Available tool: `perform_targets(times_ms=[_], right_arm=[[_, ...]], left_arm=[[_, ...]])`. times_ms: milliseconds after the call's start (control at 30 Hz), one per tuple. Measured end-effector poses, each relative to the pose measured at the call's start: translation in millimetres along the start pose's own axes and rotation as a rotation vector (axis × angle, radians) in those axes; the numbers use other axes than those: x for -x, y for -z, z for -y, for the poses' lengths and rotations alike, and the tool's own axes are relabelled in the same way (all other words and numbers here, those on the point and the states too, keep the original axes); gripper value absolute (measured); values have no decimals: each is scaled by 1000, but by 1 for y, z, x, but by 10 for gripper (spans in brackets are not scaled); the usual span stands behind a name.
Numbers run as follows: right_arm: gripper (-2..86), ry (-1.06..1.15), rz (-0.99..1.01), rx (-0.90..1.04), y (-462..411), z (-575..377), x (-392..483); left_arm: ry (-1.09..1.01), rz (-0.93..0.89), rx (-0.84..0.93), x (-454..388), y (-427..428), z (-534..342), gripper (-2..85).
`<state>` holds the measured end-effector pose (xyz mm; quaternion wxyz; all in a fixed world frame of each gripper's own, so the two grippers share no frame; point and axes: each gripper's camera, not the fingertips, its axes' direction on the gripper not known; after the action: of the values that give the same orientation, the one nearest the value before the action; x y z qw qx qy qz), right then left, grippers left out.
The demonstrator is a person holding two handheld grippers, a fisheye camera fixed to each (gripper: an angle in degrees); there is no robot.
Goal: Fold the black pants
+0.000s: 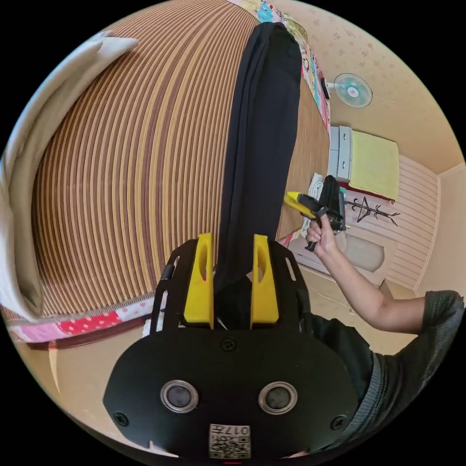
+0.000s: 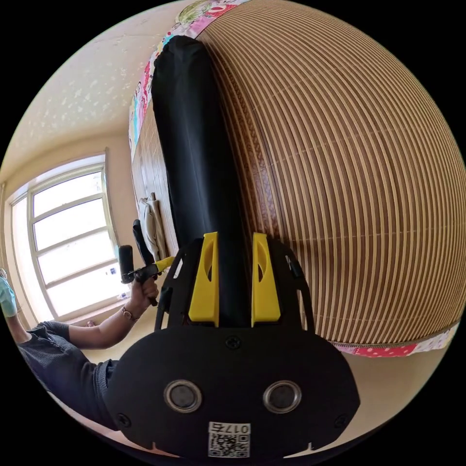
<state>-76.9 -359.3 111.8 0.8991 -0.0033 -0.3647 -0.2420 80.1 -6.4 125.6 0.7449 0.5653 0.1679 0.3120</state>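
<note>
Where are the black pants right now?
The black pants lie stretched lengthwise on the striped bamboo mat, near end between the open left gripper jaws.

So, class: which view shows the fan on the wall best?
The left gripper view: the fan is there, uncovered, high on the wall past the black pants. The right gripper view faces the window side instead.

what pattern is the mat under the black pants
Thin brown and tan stripes on the woven mat, clearest in the right gripper view beside the black pants.
</note>
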Motion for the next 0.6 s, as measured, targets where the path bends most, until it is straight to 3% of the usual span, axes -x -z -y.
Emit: perform_targets(times_ms=[300,433,600], right_arm=[[117,85,277,55,0,87,-39],[78,124,242,167,-4,94,-42],[34,238,453,120,36,51,-34]], left_arm=[[-22,-67,-39,-17,-7,106,115],[12,-30,21,-21,-16,113,64],[-114,-202,-35,-47,20,67,44]])
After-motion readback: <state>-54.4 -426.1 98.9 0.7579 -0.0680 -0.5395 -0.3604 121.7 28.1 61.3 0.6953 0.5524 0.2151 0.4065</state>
